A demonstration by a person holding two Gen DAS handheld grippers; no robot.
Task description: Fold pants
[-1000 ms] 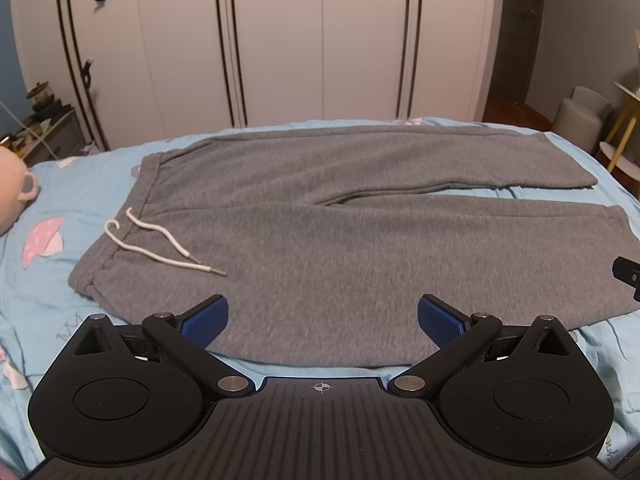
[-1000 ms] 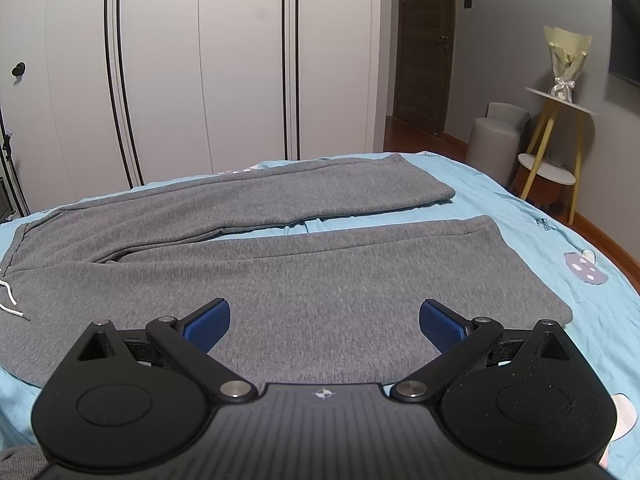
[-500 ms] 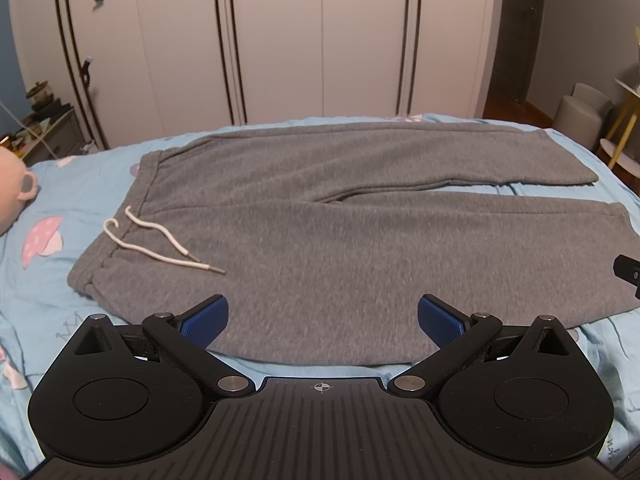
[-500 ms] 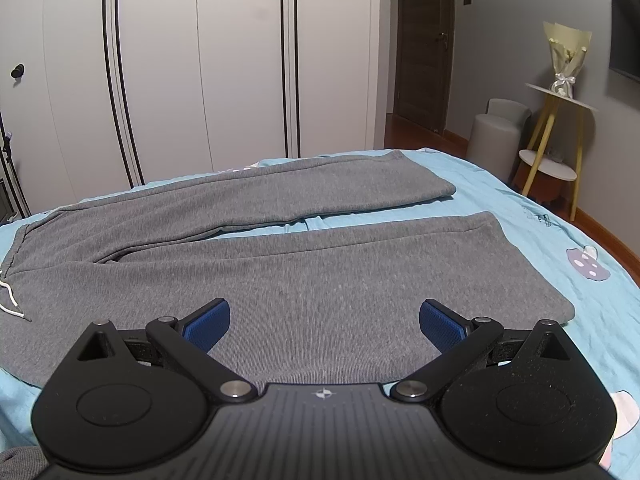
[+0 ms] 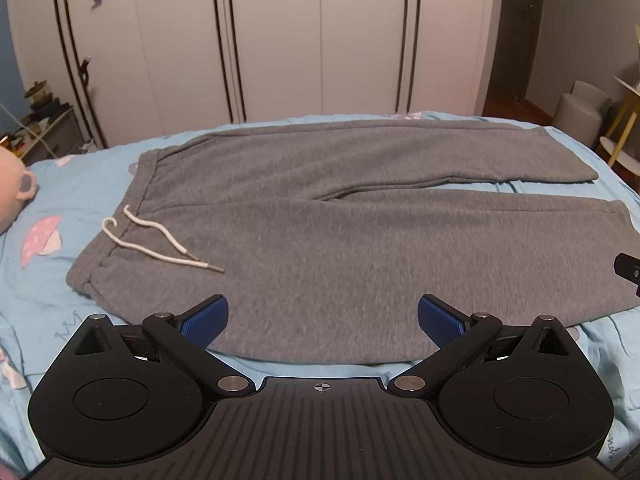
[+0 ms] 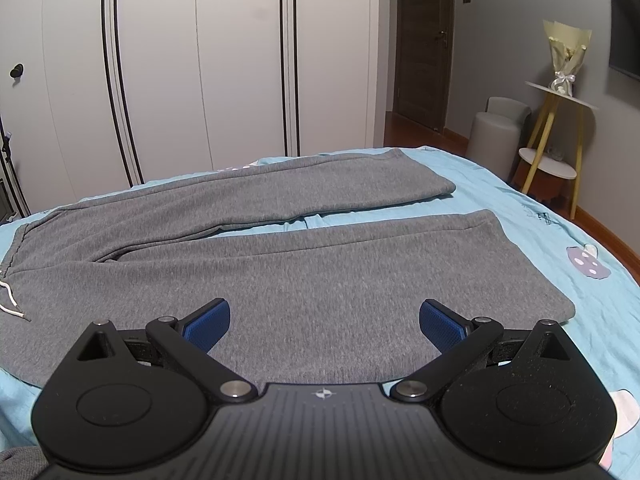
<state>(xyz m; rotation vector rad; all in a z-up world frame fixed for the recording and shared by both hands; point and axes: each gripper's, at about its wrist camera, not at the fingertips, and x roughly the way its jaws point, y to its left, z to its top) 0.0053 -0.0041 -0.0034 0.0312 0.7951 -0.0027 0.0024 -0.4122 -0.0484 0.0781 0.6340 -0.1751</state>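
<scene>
Grey sweatpants (image 5: 320, 224) lie flat and spread out on the light blue bed, waistband to the left with a white drawstring (image 5: 152, 246), both legs running right. They also show in the right wrist view (image 6: 304, 264). My left gripper (image 5: 322, 320) is open and empty, hovering above the near edge of the pants by the hip. My right gripper (image 6: 324, 322) is open and empty, above the near leg. Part of the right gripper (image 5: 630, 272) shows at the right edge of the left wrist view.
The blue bedsheet (image 5: 52, 208) has mushroom prints. White wardrobe doors (image 5: 280, 40) stand behind the bed. A grey stool (image 6: 498, 128) and a small side table (image 6: 560, 128) with a bouquet stand at right by a dark door (image 6: 424, 40). A plush toy (image 5: 12, 188) lies at far left.
Both grippers have drifted very slightly; the pants sit a touch lower in the views. Nothing was grasped and the pants have not moved.
</scene>
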